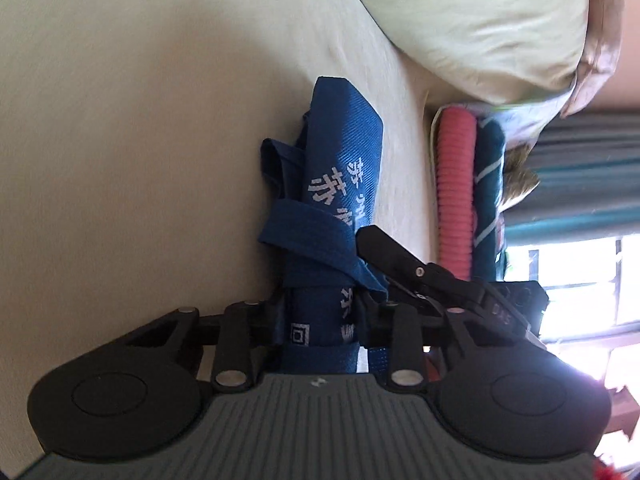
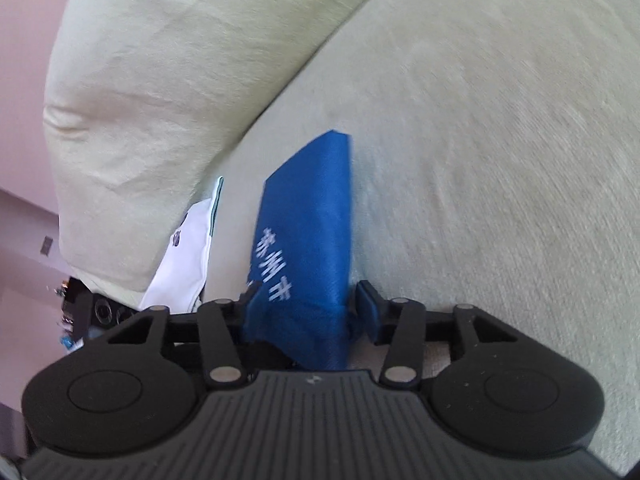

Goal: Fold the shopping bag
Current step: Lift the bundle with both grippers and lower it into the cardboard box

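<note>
The folded blue shopping bag is being gripped by both the left gripper and right gripper fingers over the sofa cushion.

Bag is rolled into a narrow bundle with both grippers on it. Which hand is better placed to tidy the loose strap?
Left, probably. The strap crosses the blue bag right ahead of the left gripper. The right gripper sees only plain bag, no strap.

bag's near end: hidden behind left gripper's body
bag print: blurred, partly covered
white cloth: lower part hidden by the linkage
dark device: too small to identify
</note>
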Demonstrator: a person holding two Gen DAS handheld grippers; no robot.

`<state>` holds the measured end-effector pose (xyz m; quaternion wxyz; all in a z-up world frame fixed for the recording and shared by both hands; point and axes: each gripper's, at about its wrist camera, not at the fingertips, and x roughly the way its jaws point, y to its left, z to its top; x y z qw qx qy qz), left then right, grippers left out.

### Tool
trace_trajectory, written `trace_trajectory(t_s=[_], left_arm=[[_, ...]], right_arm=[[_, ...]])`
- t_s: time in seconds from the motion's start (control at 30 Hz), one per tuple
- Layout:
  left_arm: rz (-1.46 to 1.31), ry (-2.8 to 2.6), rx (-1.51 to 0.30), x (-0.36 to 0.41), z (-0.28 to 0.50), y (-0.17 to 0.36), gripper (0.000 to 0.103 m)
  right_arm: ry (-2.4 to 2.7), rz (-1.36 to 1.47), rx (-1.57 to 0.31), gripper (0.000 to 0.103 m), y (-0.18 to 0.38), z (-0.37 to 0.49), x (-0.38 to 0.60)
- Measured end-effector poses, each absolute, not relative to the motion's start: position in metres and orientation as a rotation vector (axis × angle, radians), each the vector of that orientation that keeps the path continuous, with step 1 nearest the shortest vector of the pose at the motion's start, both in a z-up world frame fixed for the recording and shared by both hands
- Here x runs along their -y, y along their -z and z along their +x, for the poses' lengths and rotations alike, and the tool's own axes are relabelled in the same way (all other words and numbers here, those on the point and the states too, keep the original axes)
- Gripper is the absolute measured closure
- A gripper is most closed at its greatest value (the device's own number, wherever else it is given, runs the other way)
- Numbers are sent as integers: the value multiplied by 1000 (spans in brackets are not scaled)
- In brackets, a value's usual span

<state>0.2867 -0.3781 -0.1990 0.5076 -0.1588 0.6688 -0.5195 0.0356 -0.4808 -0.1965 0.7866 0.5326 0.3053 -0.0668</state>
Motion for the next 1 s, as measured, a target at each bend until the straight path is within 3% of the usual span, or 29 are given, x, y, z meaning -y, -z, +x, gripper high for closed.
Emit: trace_trajectory(t_s=[0.2,0.33,0.43,0.73,1.0], left_arm=[[-410,1277,-1603,371,295,206,68],[-361,1290,-1570,369,286,189,70],[-287,1369,-1546,380,256,160,70],[-21,1871,-1582,458,77,84,69],[334,2086,-1775,555,-115,101,65]], right_arm=[[83,1017,-720,65,193,70,464],[65,1050,-651,76,193,51,463],[72,1150,-568,78,193,18,465],[99,1332,-147,77,135,-254,440],[543,1373,157,82,133,-478,374]])
